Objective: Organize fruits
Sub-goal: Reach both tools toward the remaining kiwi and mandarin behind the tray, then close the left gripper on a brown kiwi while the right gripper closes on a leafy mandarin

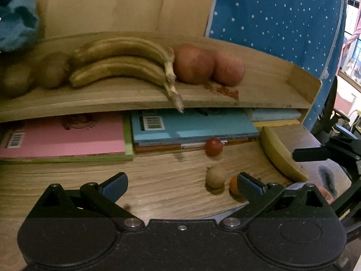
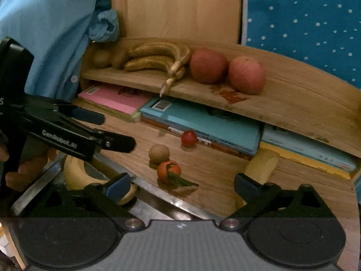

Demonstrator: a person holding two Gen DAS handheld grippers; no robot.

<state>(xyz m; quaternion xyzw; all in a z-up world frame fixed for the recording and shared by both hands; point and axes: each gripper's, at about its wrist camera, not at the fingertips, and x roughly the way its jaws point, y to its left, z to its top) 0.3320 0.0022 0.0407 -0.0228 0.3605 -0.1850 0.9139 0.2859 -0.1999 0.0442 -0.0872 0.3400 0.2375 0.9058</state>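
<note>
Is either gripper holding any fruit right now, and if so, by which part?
Nothing is held. The left gripper and the right gripper both stand open with nothing between their fingers.

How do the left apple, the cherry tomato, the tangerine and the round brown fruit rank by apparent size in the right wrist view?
1. left apple, clearly largest though farthest.
2. tangerine.
3. round brown fruit; close to the tangerine, which sits nearer the camera, so unsure.
4. cherry tomato.
</note>
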